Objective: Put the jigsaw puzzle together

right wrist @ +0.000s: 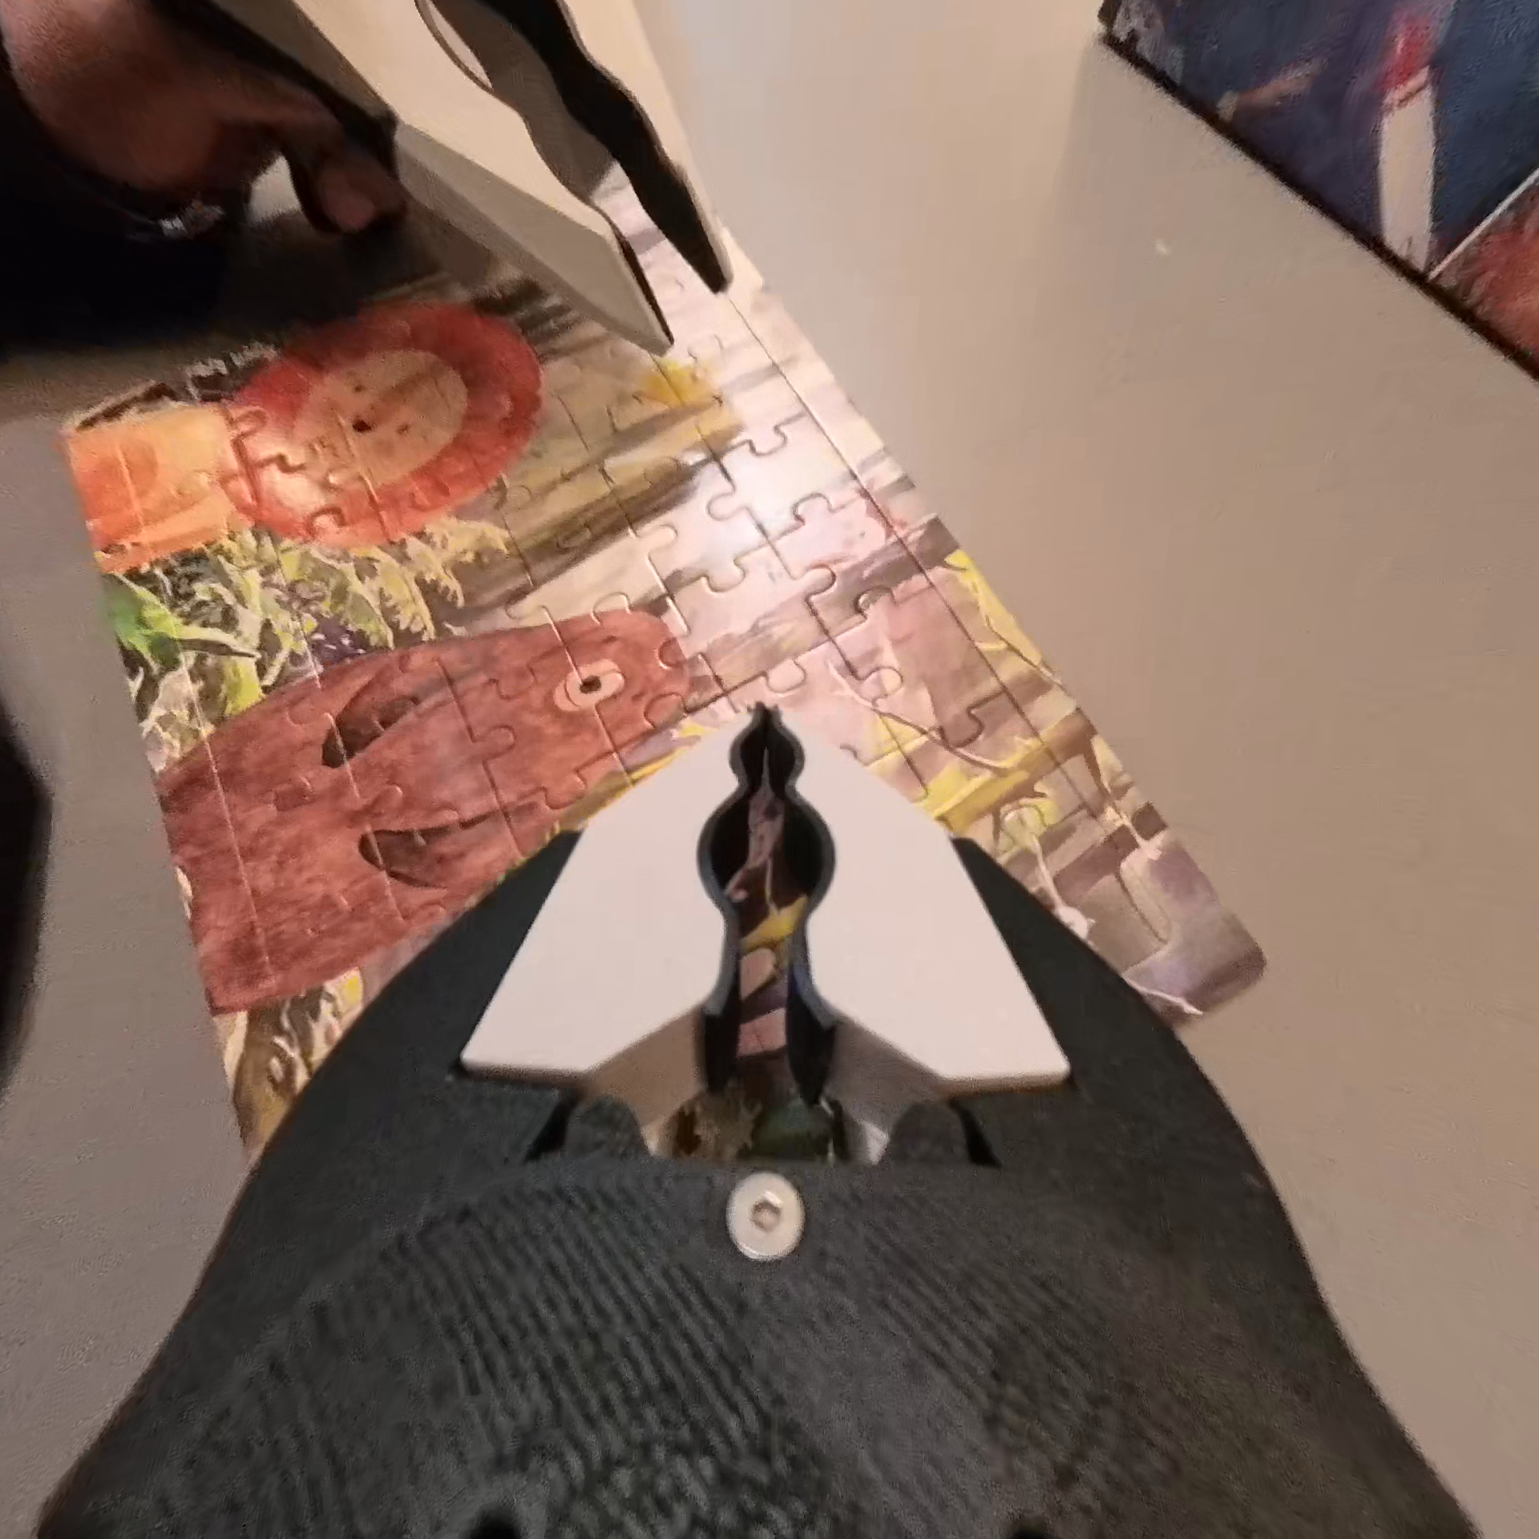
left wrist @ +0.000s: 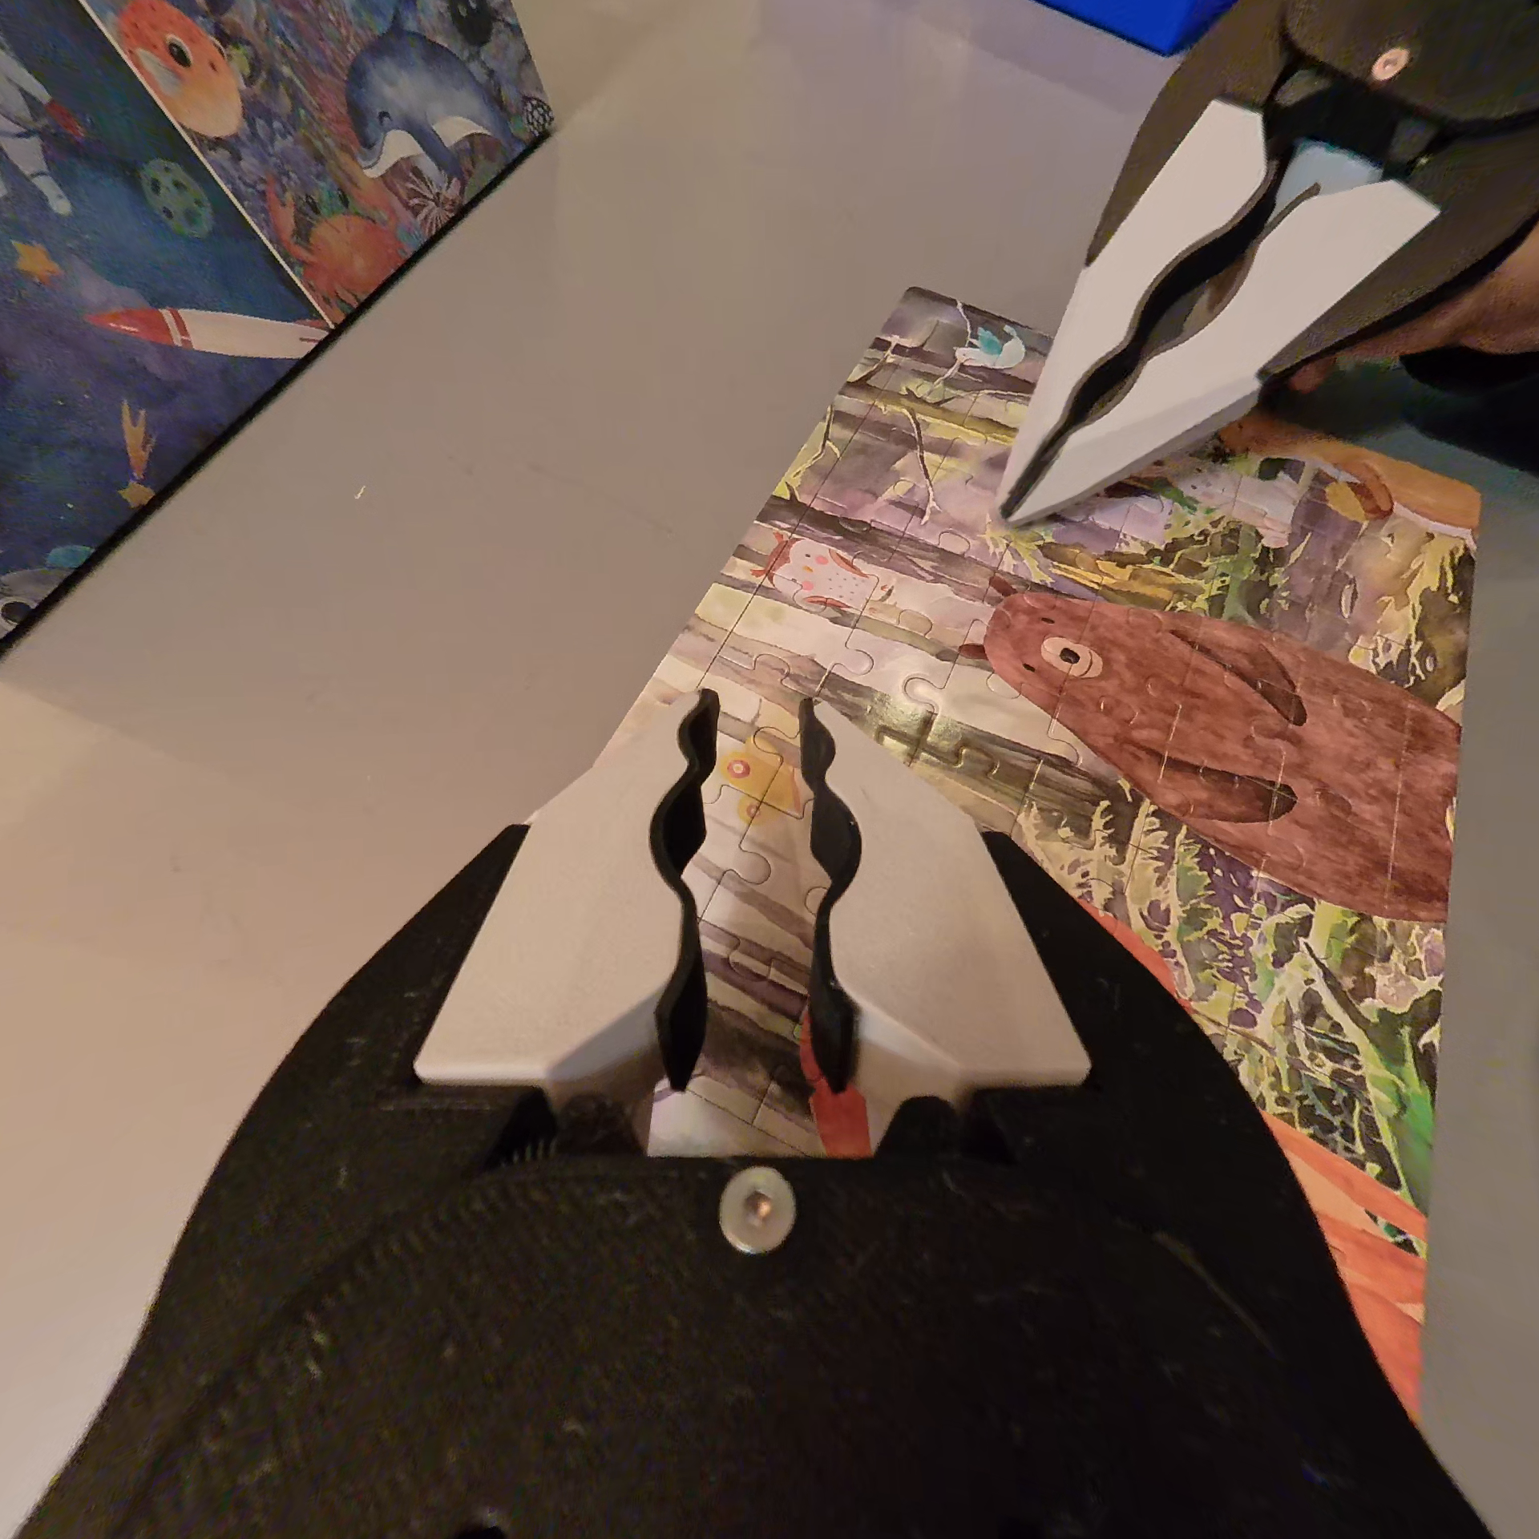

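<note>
The jigsaw puzzle (left wrist: 1166,749) lies flat on the grey table, its pieces joined into a forest picture with a brown animal; it also shows in the right wrist view (right wrist: 416,791). My left gripper (left wrist: 758,706) is open and empty, low over the puzzle's near left edge. From the right wrist view the left gripper (right wrist: 687,312) shows at the top, with its jaws apart. My right gripper (right wrist: 762,712) is shut with nothing between its fingers. In the left wrist view the right gripper (left wrist: 1012,512) has its tip down on the puzzle's far part.
A puzzle box (left wrist: 250,208) printed with sea and space pictures stands at the back left, and shows at the upper right in the right wrist view (right wrist: 1374,150). A blue object (left wrist: 1149,25) sits at the far edge. Bare grey table (left wrist: 500,583) lies left of the puzzle. The left gripper's tips are roughly 11 cm from the right gripper's. My right tips are roughly 8 cm from the jigsaw puzzle (left wrist: 1166,749). The right camera catches it too, in the right wrist view (right wrist: 449,693).
</note>
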